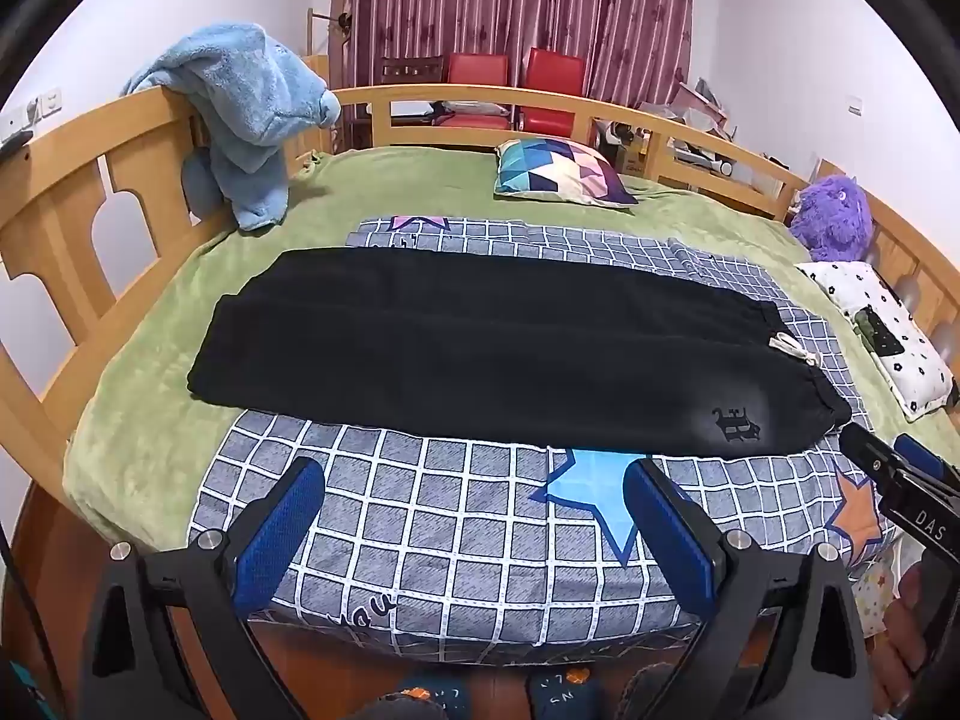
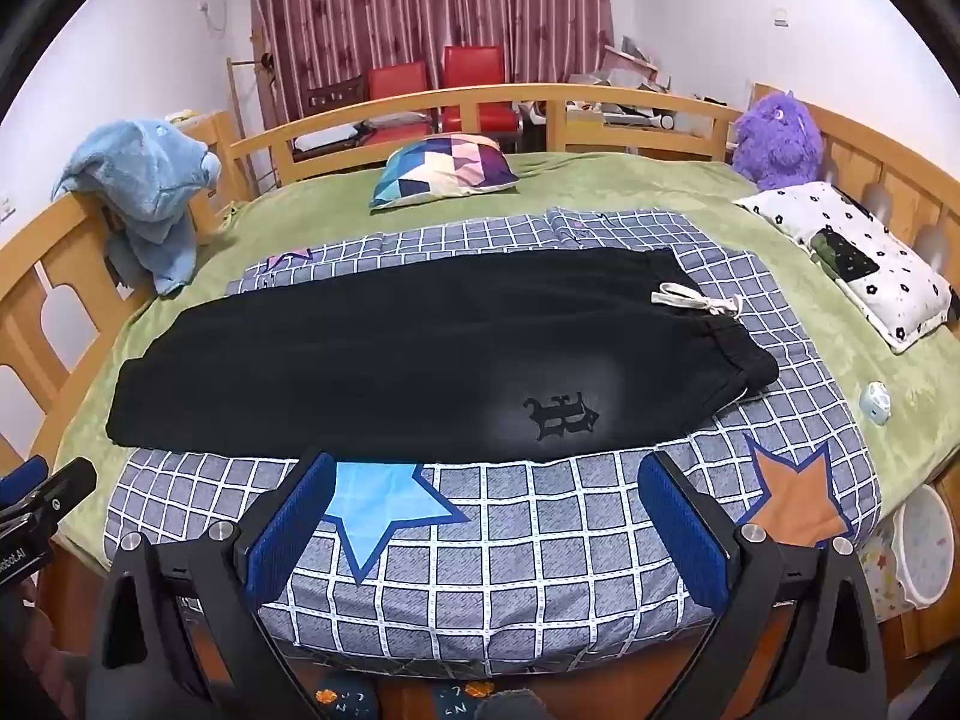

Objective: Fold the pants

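Observation:
Black pants [image 1: 480, 342] lie flat and lengthwise across a grey checked sheet [image 1: 456, 516] on the bed, leg ends to the left, waistband with a white drawstring [image 1: 795, 350] to the right. The pants also show in the right wrist view [image 2: 420, 354], with a black emblem [image 2: 561, 414] near the waist. My left gripper [image 1: 474, 504] is open and empty, hovering over the sheet just short of the pants' near edge. My right gripper [image 2: 489, 501] is open and empty, near the pants' waist end; it also shows in the left wrist view [image 1: 888, 468].
A green blanket [image 1: 150, 396] covers the bed inside a wooden rail [image 1: 72, 192]. A blue towel [image 1: 252, 108] hangs on the rail at left. A patterned pillow [image 1: 564, 171], a purple plush toy [image 1: 834, 216] and a white flowered pillow [image 1: 882, 330] lie beyond and right.

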